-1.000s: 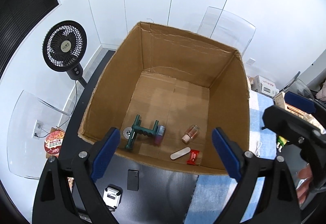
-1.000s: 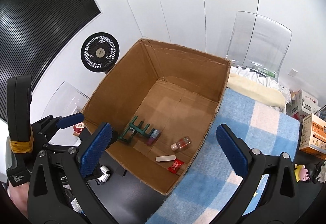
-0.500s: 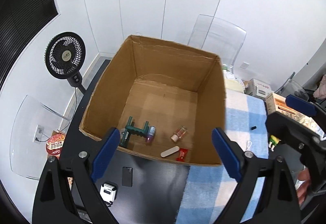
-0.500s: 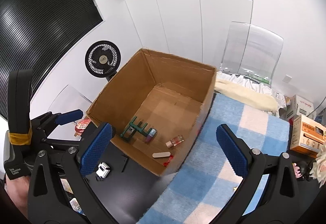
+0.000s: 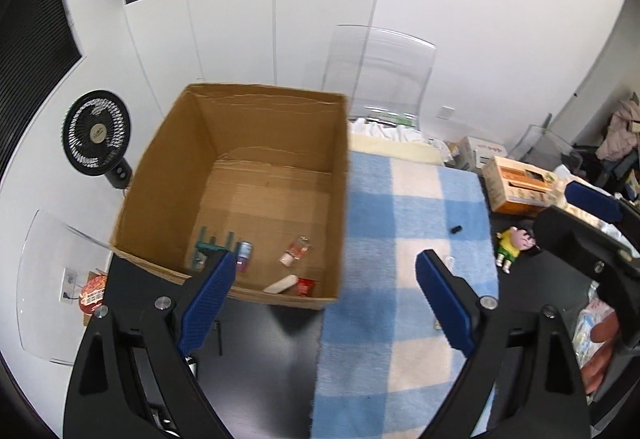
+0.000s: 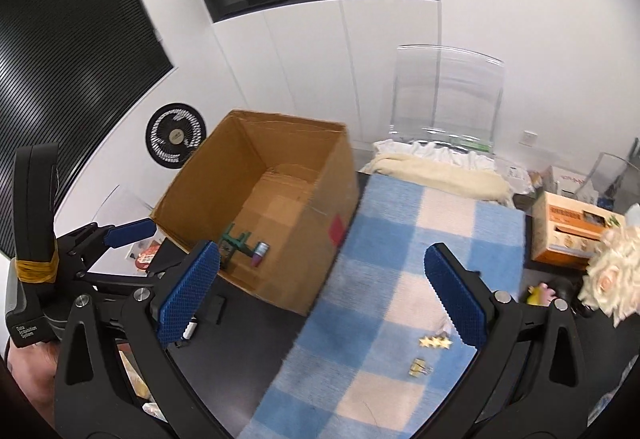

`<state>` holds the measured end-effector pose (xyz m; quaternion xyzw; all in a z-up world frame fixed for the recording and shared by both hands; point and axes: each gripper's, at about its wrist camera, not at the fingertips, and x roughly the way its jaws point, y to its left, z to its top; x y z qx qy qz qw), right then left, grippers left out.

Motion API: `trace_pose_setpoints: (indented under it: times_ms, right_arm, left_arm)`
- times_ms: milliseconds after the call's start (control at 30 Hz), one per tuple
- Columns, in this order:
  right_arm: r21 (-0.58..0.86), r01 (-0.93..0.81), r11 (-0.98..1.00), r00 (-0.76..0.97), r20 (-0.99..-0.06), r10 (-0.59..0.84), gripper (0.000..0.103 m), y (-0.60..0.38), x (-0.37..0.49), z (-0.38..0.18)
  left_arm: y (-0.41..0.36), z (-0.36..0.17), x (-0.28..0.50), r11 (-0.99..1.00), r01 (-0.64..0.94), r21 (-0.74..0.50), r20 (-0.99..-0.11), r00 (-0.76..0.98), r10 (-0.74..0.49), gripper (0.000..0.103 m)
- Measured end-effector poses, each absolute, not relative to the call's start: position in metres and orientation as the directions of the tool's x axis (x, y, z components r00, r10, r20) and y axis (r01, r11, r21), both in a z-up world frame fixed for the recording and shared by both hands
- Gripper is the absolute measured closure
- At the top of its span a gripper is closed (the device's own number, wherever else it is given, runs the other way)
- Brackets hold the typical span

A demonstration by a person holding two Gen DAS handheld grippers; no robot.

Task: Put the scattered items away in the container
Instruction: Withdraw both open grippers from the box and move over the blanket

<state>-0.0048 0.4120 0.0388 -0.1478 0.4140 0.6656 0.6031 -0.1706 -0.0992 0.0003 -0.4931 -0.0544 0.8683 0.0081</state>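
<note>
An open cardboard box (image 5: pixel 264 127) stands on the dark table. On its floor lie a green rack (image 5: pixel 210 245), a purple bottle (image 5: pixel 244 261), a pink-capped bottle (image 5: pixel 296 251), a white file (image 5: pixel 280 284) and a red packet (image 5: pixel 306 285). On the blue checked blanket (image 5: pixel 400 223) to the right lie a small black piece (image 5: pixel 456 228), a gold star clip (image 6: pixel 435 342) and a gold binder clip (image 6: pixel 419 366). My left gripper (image 5: pixel 320 303) is open and empty over the box's near right corner. My right gripper (image 6: pixel 324 295) is open and empty over the blanket's left edge.
A black fan (image 5: pixel 96 133) stands left of the box and a clear chair (image 5: pixel 380 67) behind it. An orange carton (image 5: pixel 520 187), a toy figure (image 5: pixel 514 245) and cream flowers (image 6: pixel 612 275) crowd the right. A cream towel (image 6: pixel 440 171) lies at the blanket's far end.
Both grippers have drawn back from over the box and swung to the right. The box now sits smaller and further left, and the blanket with its small items has come into view.
</note>
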Motion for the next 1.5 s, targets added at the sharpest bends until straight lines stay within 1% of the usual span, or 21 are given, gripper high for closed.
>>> trace_pose_setpoints:
  times_ms: [233, 400, 700, 1033, 1167, 1300, 1500]
  right_arm:
    - [0.371, -0.916, 0.152, -0.181, -0.723, 0.667, 0.000, 0.375, 0.043, 0.020]
    - [0.367, -0.906, 0.211, -0.155, -0.751, 0.641, 0.000, 0.353, 0.074, -0.001]
    - [0.377, -0.883, 0.280, -0.152, -0.794, 0.589, 0.000, 0.323, 0.107, -0.046]
    - [0.391, -0.857, 0.335, -0.179, -0.836, 0.518, 0.000, 0.303, 0.125, -0.101]
    - [0.390, -0.847, 0.361, -0.185, -0.853, 0.488, 0.000, 0.303, 0.134, -0.122]
    - [0.402, -0.841, 0.363, -0.208, -0.858, 0.469, 0.000, 0.310, 0.141, -0.141]
    - [0.405, -0.850, 0.338, -0.243, -0.870, 0.430, 0.000, 0.325, 0.146, -0.171]
  left_arm:
    - [-0.046, -0.012, -0.167, -0.993, -0.040, -0.115, -0.865, -0.487, 0.120, 0.012]
    - [-0.013, -0.024, -0.165, -0.991, -0.083, -0.109, -0.876, -0.463, 0.135, 0.012]
    - [0.030, -0.058, -0.164, -0.983, -0.145, -0.110, -0.905, -0.395, 0.159, 0.012]
    - [0.063, -0.114, -0.158, -0.975, -0.179, -0.131, -0.945, -0.276, 0.178, 0.012]
    - [0.073, -0.142, -0.153, -0.973, -0.159, -0.170, -0.956, -0.213, 0.202, 0.012]
    - [0.088, -0.172, -0.144, -0.973, -0.172, -0.152, -0.968, -0.172, 0.181, 0.012]
    - [0.102, -0.203, -0.142, -0.975, -0.145, -0.166, -0.975, -0.123, 0.184, 0.012]
